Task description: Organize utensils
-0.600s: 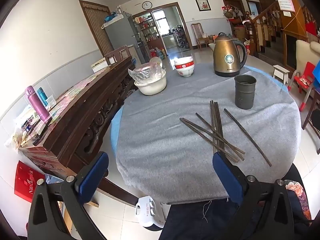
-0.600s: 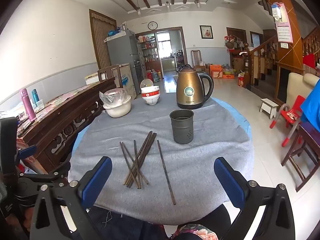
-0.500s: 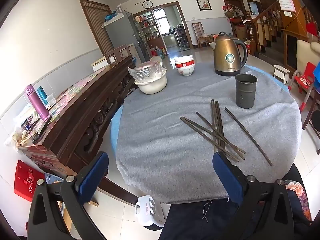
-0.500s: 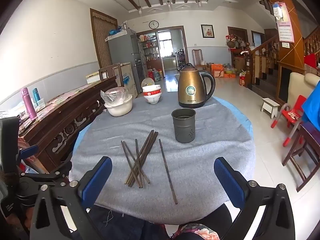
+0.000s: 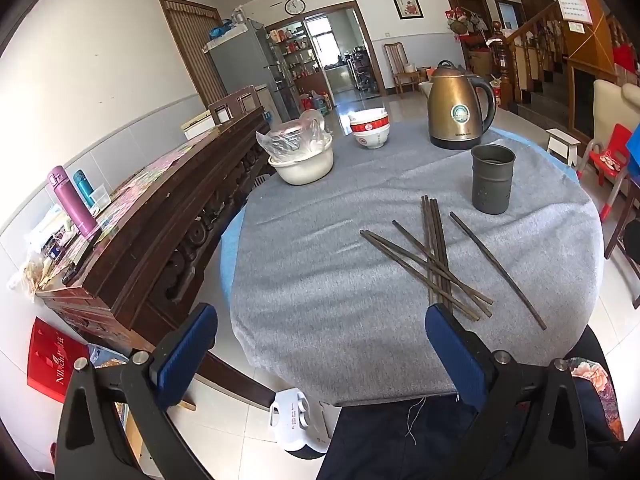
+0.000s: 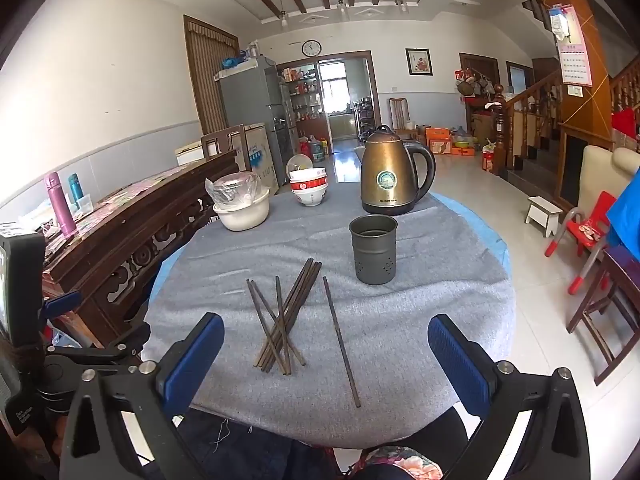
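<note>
Several dark chopsticks [image 5: 434, 256] [image 6: 286, 316] lie crossed in a loose pile on the grey cloth of the round table [image 5: 320, 280] [image 6: 420, 320]. One single chopstick [image 5: 496, 268] [image 6: 341, 338] lies apart, to the right of the pile. Behind them stands an empty dark metal holder cup [image 5: 491, 179] [image 6: 374, 249]. My left gripper [image 5: 320, 348] hovers open at the table's near edge, left of the pile. Over the near edge, just before the pile, my right gripper [image 6: 326, 354] is open too. Nothing is between either pair of fingers.
A bronze kettle [image 5: 458, 106] [image 6: 390, 178], stacked red-and-white bowls [image 5: 370, 132] [image 6: 309, 188] and a plastic-covered white basin [image 5: 301, 156] [image 6: 242, 206] stand at the table's far side. A dark carved wooden sideboard [image 5: 160, 216] runs along the left. Chairs [image 6: 600, 300] stand on the right.
Both views have shifted slightly closer to the table. The chopsticks and cup have not moved, and both grippers stay open.
</note>
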`<state>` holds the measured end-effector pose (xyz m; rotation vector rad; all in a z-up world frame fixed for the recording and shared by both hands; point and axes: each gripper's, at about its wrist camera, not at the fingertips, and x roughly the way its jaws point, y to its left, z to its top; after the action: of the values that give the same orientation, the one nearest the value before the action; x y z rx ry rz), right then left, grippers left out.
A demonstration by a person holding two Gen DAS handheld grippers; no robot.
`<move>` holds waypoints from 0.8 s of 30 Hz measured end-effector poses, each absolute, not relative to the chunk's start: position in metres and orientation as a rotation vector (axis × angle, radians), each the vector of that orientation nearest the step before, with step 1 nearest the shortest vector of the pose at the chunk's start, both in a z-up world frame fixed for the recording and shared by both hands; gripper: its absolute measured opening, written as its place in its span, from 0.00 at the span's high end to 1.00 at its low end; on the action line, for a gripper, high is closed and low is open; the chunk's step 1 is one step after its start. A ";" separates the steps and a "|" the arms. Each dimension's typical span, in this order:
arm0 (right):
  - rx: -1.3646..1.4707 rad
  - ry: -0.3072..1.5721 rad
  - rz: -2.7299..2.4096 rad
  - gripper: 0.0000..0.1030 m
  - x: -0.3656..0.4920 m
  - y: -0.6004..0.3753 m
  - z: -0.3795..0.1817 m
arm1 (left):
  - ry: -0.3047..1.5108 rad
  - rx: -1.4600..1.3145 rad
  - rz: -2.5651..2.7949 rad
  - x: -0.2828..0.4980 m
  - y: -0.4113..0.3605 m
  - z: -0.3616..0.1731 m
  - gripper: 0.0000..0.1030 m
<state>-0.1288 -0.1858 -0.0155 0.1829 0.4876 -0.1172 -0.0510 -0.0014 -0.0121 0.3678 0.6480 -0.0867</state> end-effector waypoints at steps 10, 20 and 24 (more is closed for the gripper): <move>0.186 0.512 -0.107 0.00 -0.120 -0.184 -0.019 | 0.669 0.366 -0.089 -0.045 -0.002 -0.019 0.00; 0.202 0.564 -0.092 0.00 -0.087 -0.188 -0.032 | 0.747 0.343 -0.106 -0.013 0.000 -0.038 0.00; 0.207 0.622 -0.081 0.08 -0.051 -0.198 -0.043 | 0.853 0.264 -0.177 0.025 0.007 -0.050 0.00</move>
<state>-0.0508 -0.1980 -0.0429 0.2074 0.6217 -0.0811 0.0248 0.0074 -0.0505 0.2636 0.8533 -0.1770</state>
